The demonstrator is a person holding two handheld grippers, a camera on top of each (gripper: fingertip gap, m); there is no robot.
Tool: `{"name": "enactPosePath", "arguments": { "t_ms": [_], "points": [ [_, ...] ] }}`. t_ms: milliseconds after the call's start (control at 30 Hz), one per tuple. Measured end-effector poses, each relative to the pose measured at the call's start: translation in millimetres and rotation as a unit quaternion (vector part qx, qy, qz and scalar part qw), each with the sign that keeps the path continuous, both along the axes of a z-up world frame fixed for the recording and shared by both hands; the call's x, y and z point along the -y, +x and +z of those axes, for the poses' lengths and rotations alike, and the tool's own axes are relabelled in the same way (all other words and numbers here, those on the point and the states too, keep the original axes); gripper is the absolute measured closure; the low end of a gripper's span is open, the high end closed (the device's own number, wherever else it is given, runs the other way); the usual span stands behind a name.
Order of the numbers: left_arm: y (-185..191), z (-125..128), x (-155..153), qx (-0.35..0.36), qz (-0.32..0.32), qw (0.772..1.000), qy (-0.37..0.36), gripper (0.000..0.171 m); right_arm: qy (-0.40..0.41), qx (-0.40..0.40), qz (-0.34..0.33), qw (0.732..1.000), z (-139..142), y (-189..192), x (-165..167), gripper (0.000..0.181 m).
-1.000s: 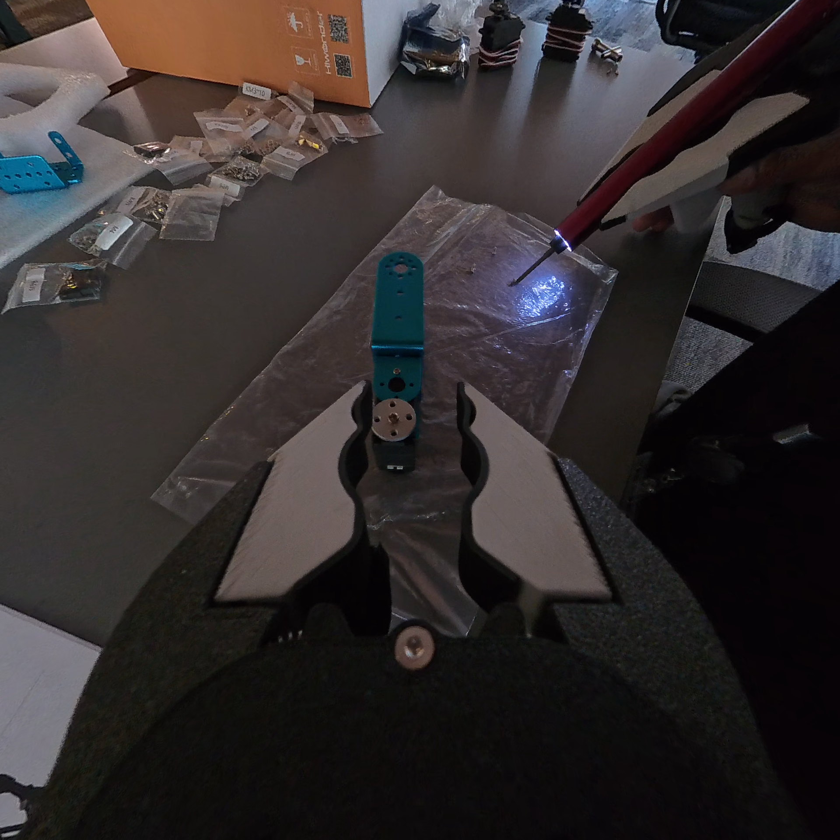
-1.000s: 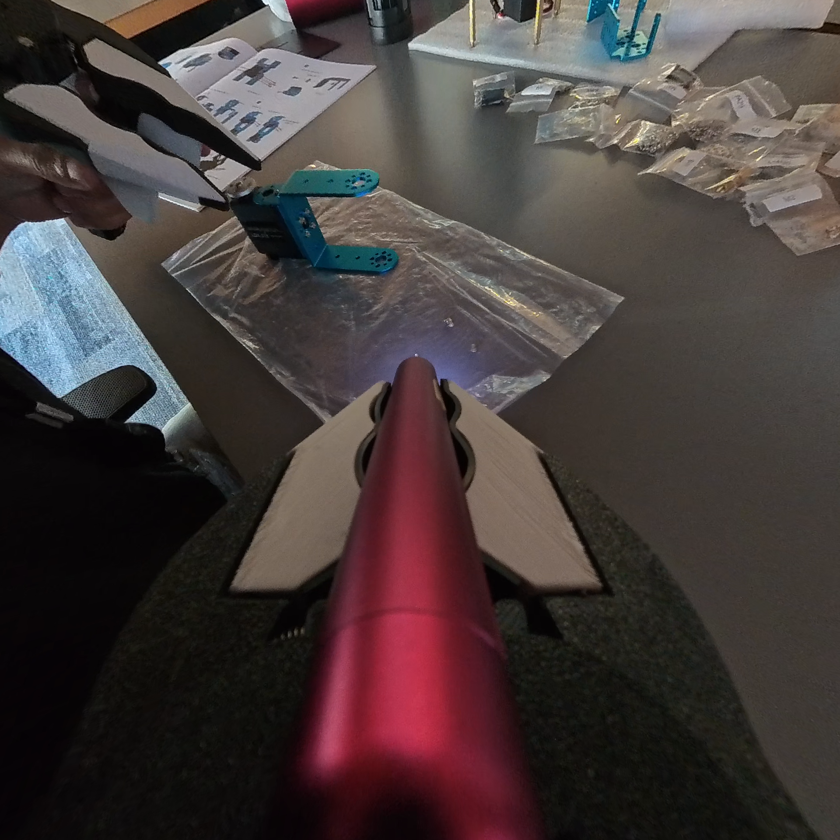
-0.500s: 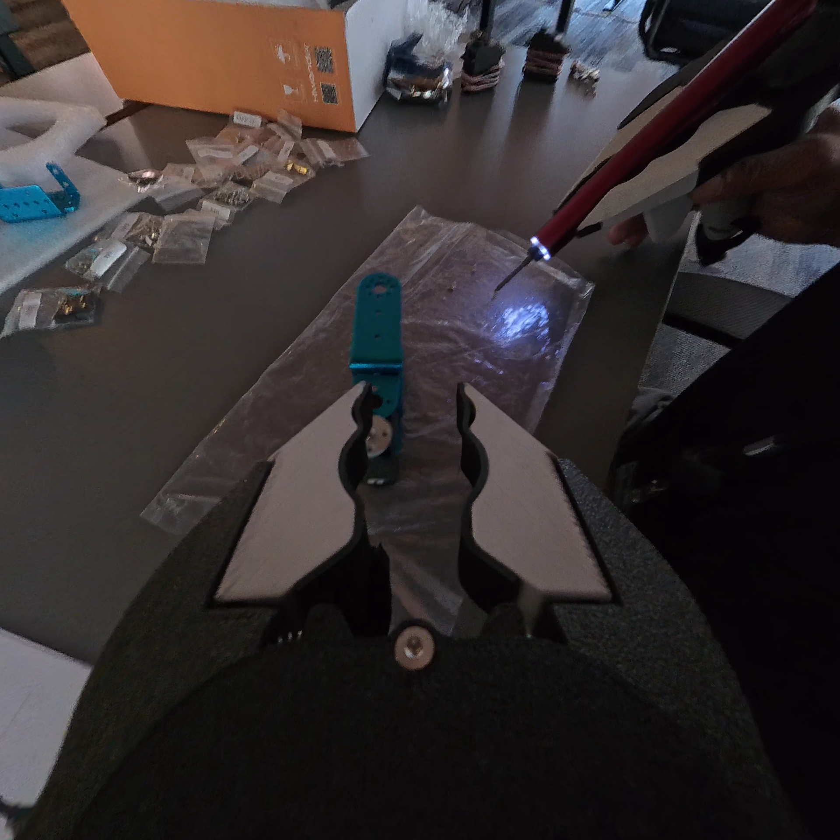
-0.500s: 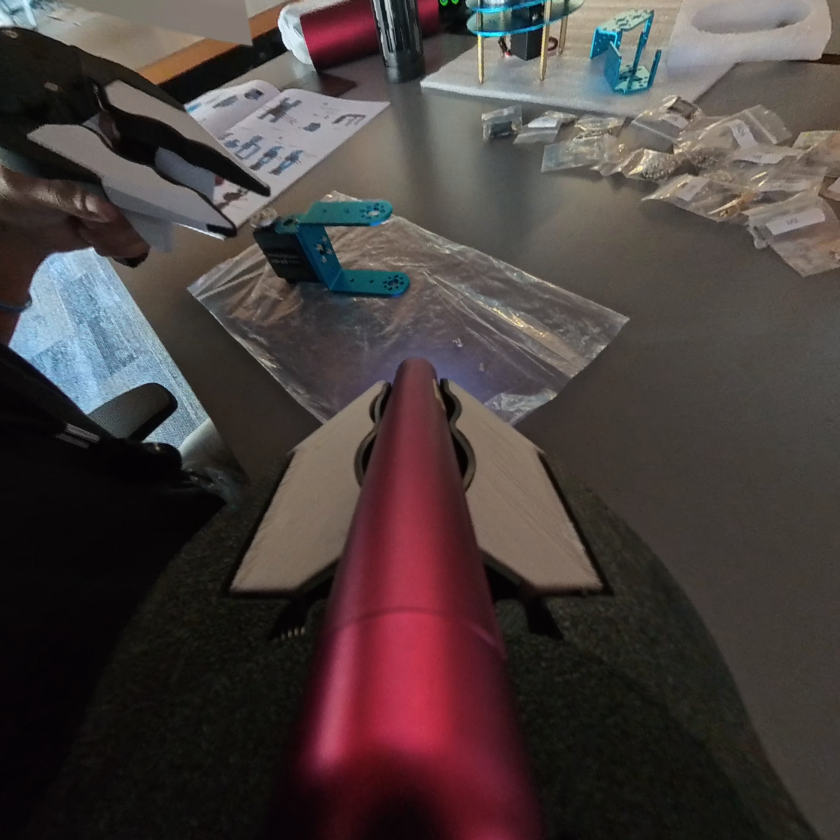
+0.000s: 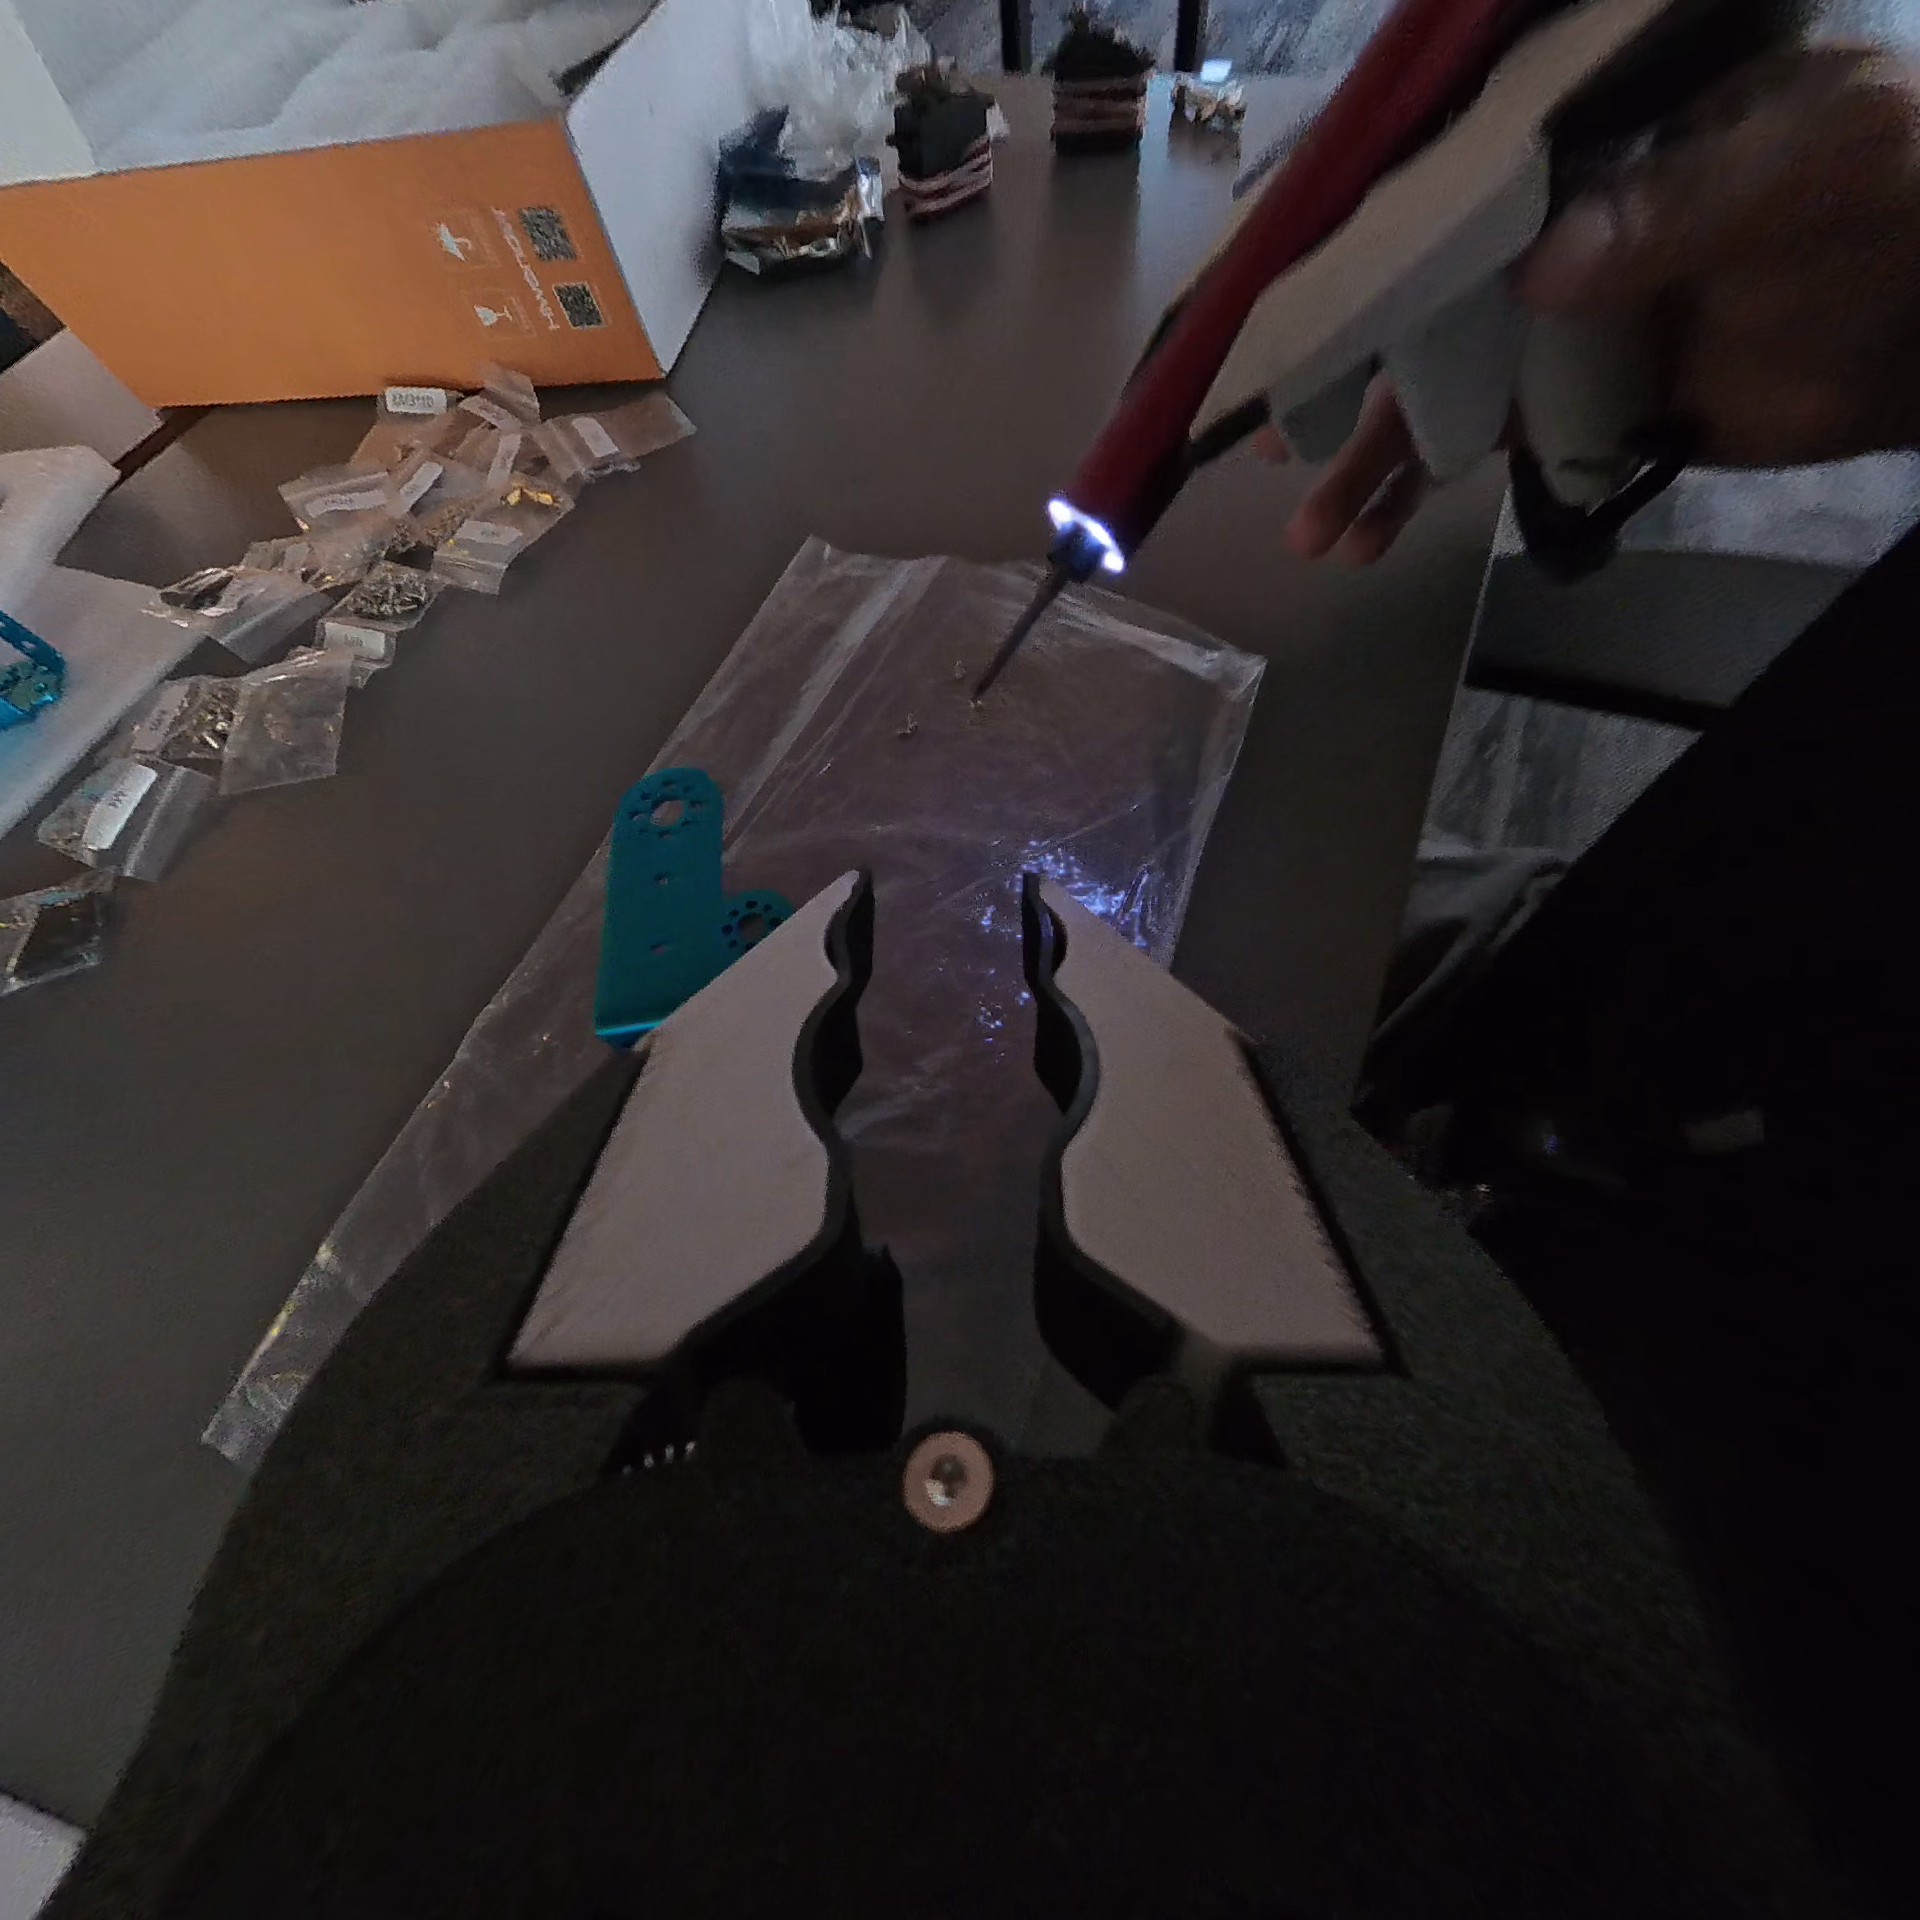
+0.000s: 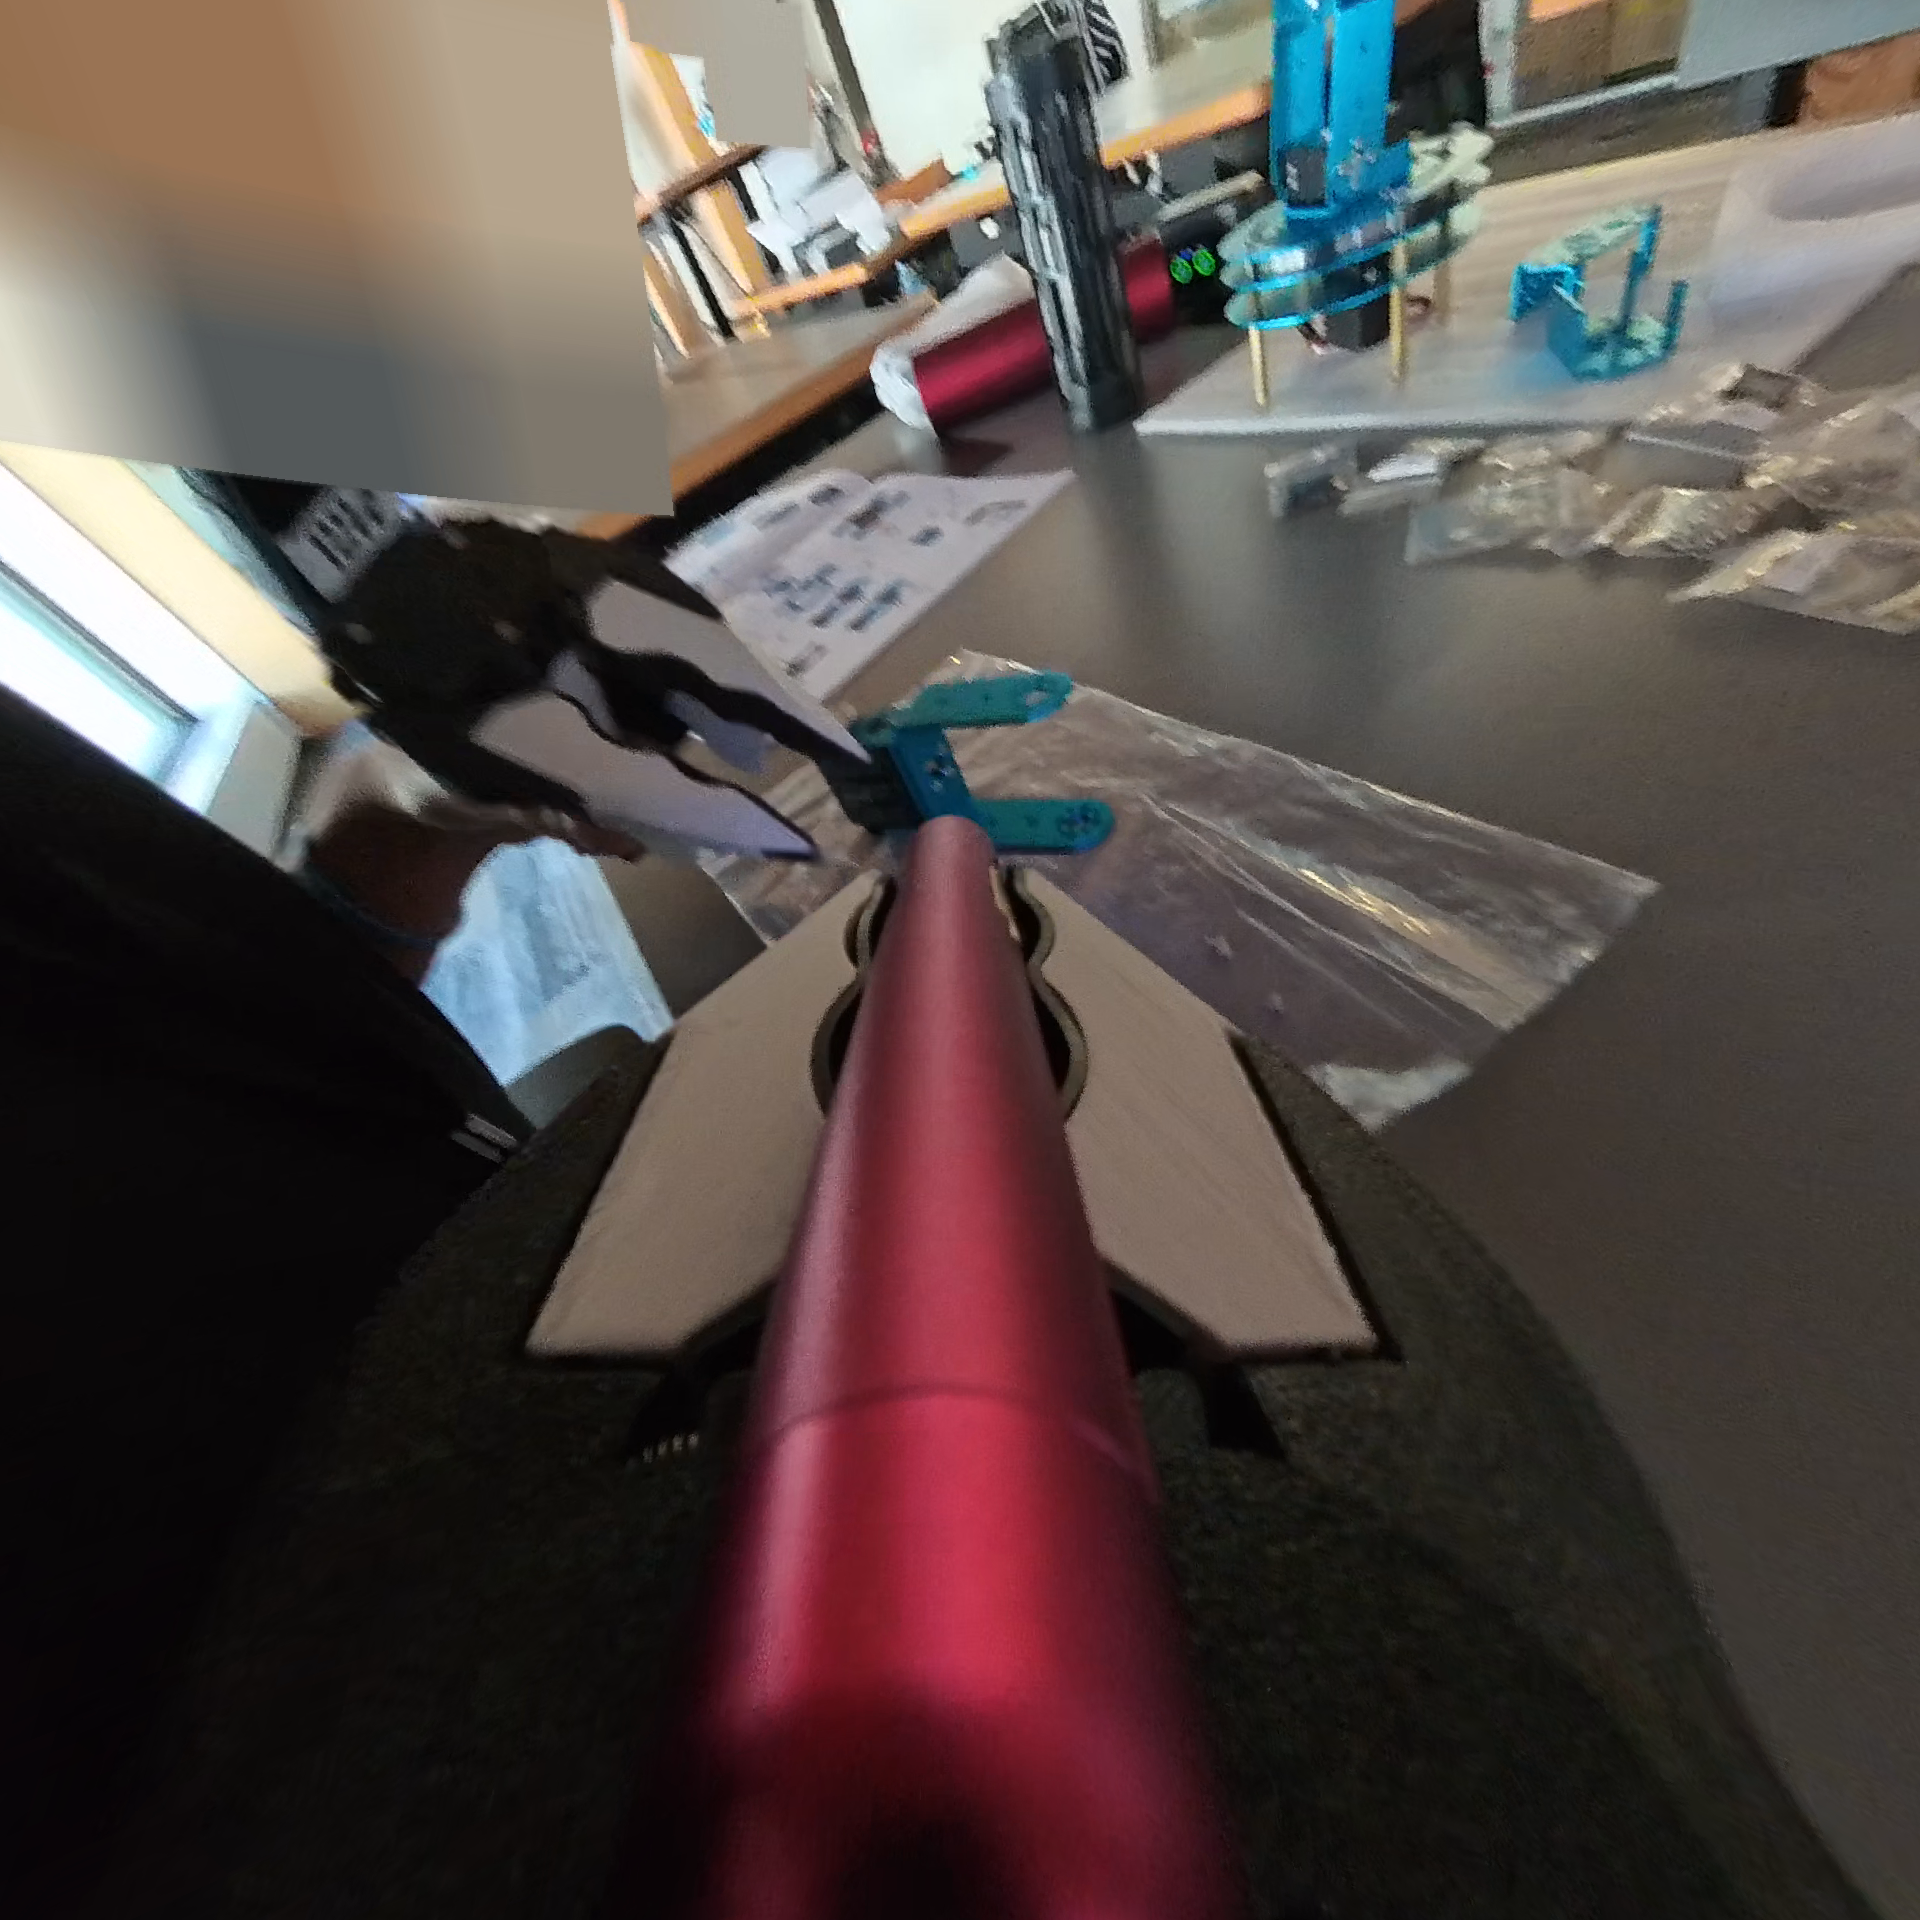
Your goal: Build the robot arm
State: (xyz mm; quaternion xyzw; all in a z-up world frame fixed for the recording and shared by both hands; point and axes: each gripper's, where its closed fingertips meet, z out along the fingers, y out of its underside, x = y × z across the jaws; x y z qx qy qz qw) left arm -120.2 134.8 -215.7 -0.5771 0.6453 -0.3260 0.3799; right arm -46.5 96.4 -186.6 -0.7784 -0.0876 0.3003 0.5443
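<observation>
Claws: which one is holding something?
The right claw: it is shut on the red screwdriver. The left claw is open, with nothing in it.

Workshop: parts bags [image 5: 260, 717], blue brackets [image 6: 1595, 307]

**Kit parts spread over a dark table**

An open orange and white box [image 5: 312, 281] stands at the far left of the dark table [image 5: 935, 395], with white padding inside. In front of it lies a scatter of small clear bags [image 5: 416, 520] of hardware. A clear plastic sheet [image 5: 935, 790] lies flat near the table's edge. Black servos [image 5: 940, 156] wound with wires stand at the far end. In the right wrist view, an open booklet [image 6: 883, 561] lies beyond the sheet. A blue tiered assembly [image 6: 1340, 229] on brass posts stands beside a loose blue bracket [image 6: 1590, 312] on a pale sheet.
</observation>
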Motion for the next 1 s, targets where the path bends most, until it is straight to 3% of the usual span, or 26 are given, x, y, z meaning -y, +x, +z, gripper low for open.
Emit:
{"name": "enactPosePath", "arguments": {
  "t_ms": [133, 267, 1000],
  "points": [
    [8.8, -6.5, 1.7, -0.005, -0.004, 0.998, 0.055, 0.15, 0.012, -0.05, 0.033, 0.998, 13.8, -16.9, -3.2, 0.159],
    [9.7, -3.3, 1.4, 0.006, -0.006, 0.996, 0.084, 0.16, 0.005, -0.035, 0.05, 0.998, 9.9, -27.2, -3.7, 0.159],
    [7.1, -1.8, 10.0, 0.01, -0.036, 0.996, 0.086, 0.17, -0.004, -0.02, 0.059, 0.998, 5.7, -31.8, -1.7, 0.158]
  ]
}}
